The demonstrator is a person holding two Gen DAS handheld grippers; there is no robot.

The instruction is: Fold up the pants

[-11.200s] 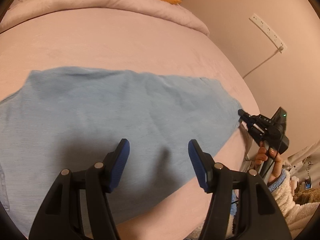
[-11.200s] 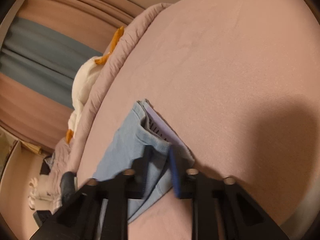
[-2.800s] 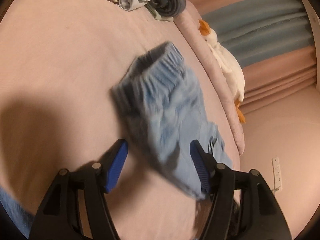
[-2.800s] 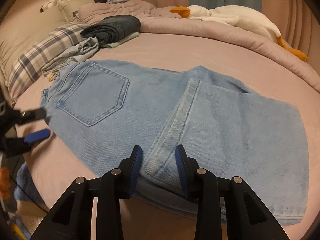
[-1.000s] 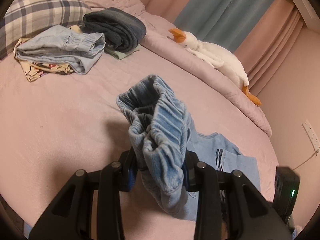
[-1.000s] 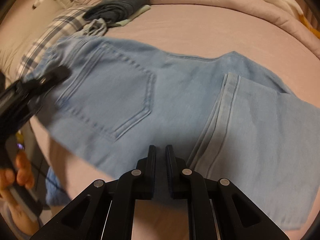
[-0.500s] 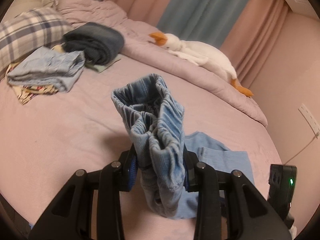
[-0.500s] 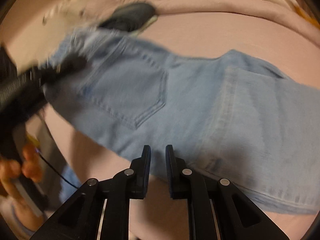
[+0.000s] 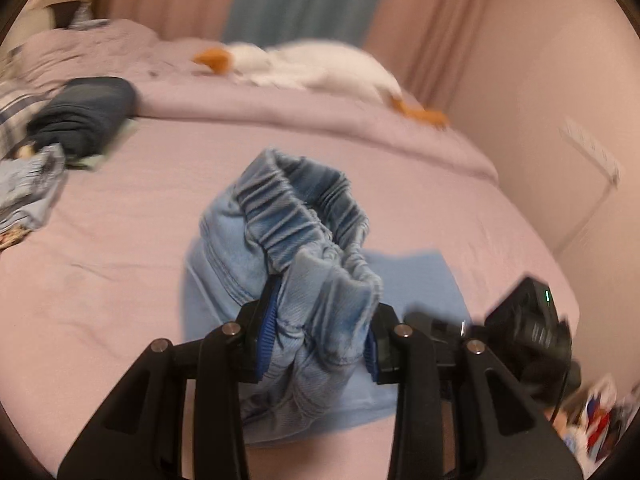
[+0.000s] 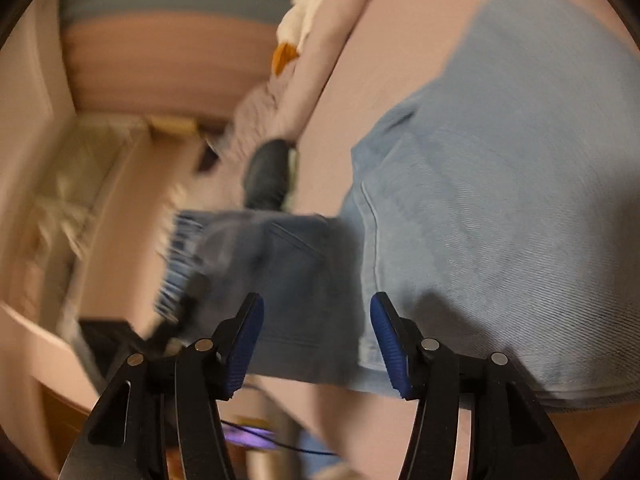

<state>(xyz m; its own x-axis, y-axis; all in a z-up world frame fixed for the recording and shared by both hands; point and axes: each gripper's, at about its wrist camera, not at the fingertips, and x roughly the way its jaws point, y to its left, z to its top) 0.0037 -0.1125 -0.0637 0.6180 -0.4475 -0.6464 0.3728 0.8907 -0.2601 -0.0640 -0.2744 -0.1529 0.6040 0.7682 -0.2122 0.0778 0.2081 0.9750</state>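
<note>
The light blue jeans [image 9: 308, 256] lie partly folded on the pink bed. My left gripper [image 9: 320, 340] is shut on the bunched elastic waistband and holds it up above the folded legs [image 9: 416, 280]. In the right wrist view the jeans [image 10: 500, 200] spread over the bed. My right gripper [image 10: 318, 340] is open and empty, just above the near edge of the denim. The lifted waistband end [image 10: 272, 264] hangs to the left, blurred. My right gripper also shows in the left wrist view [image 9: 520, 328].
A white goose plush [image 9: 320, 68] lies along the far bedding. Folded dark pants [image 9: 84, 116] and a light denim pile [image 9: 28, 188] sit at the left with a plaid pillow [image 9: 12, 112]. A wall with a power strip [image 9: 592, 156] is on the right.
My right gripper has opened, let go of the jeans' edge and swung round. My left gripper has carried the waistband further over the folded legs.
</note>
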